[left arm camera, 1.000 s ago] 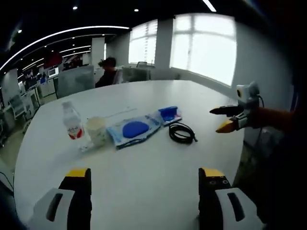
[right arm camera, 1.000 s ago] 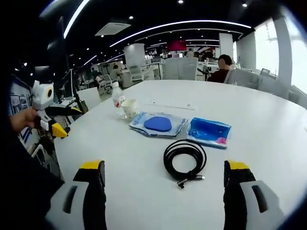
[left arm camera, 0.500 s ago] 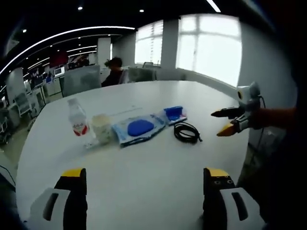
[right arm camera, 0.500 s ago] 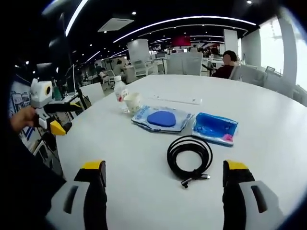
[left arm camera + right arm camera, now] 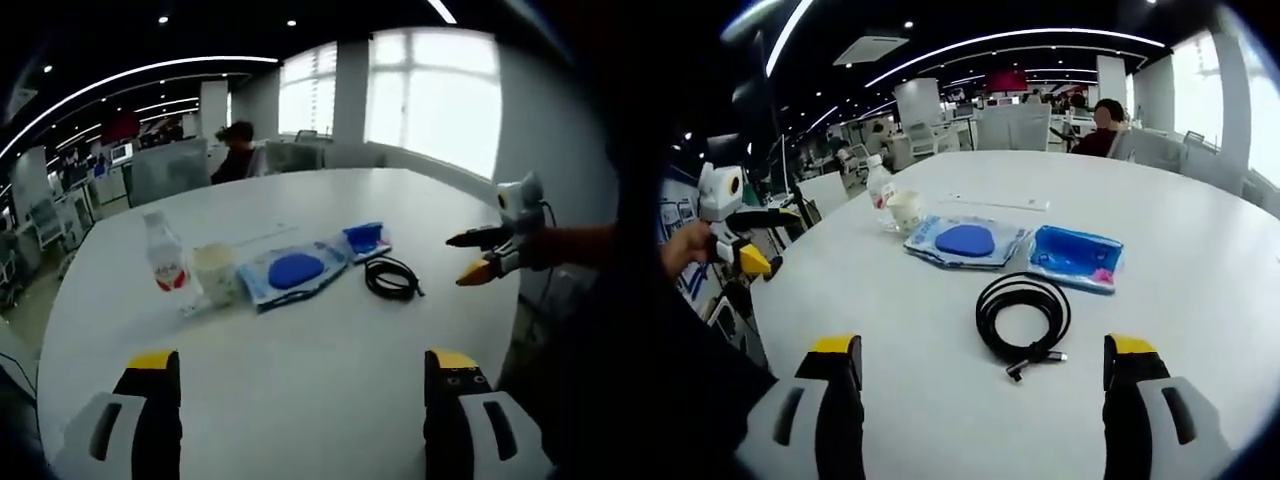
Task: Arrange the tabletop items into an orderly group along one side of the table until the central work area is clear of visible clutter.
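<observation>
While the coiled black cable (image 5: pixel 1022 320) and its neighbours sit unmoved mid-worktop (image 5: pixel 1200 260), the right gripper (image 5: pixel 978 400) has only drifted slightly, both grippers' fingers wide apart and empty, tidying unstarted.

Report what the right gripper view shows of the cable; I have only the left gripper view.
Observer: The black cable lies in a loose coil, with its plug end sticking out on the side nearest the right gripper.
Operator: Now check the blue pouch.
Observer: The blue pouch has a small pink patch at one near corner.
</observation>
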Tool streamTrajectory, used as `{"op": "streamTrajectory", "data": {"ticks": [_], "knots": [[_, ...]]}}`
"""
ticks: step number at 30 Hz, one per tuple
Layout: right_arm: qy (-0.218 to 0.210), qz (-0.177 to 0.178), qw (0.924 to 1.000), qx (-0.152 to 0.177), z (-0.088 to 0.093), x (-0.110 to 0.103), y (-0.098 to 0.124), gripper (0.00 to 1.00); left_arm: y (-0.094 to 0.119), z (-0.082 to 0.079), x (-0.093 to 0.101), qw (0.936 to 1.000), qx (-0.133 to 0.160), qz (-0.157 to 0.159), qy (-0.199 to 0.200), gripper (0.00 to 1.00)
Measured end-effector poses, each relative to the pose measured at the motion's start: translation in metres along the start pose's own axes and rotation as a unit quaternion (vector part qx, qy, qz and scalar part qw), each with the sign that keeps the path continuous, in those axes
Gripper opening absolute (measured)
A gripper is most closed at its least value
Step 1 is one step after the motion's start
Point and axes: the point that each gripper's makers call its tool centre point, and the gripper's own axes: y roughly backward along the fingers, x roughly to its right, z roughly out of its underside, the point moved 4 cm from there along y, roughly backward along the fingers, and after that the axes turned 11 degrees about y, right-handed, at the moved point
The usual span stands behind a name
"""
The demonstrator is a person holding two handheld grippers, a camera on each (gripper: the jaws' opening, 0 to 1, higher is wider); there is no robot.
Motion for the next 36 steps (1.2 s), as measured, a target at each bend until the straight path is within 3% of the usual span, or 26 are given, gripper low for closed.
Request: {"op": "streamTrajectory", "data": {"ticks": [16,19,24,36], "knots": [[0.007,0.004,1.0,0.002,-0.007,-0.002,0.002,0.95,-0.003,-0.003,-0.001,1.0,0.003,0.003,0.002,1.0],[0.011,0.008,0.9999,0.005,-0.009,-0.002,0.002,0.96,-0.003,-0.003,-0.001,0.9999,0.004,0.003,-0.013,1.0],[0.025,0.022,0.9994,0.011,-0.012,0.0,0.002,0.98,-0.002,-0.004,-0.006,1.0,0.005,0.004,-0.004,1.0],[0.005,0.049,0.9987,0.013,-0.005,0.011,0.011,0.98,-0.008,-0.006,-0.005,0.9999,0.003,0.012,0.0,1.0]]}}
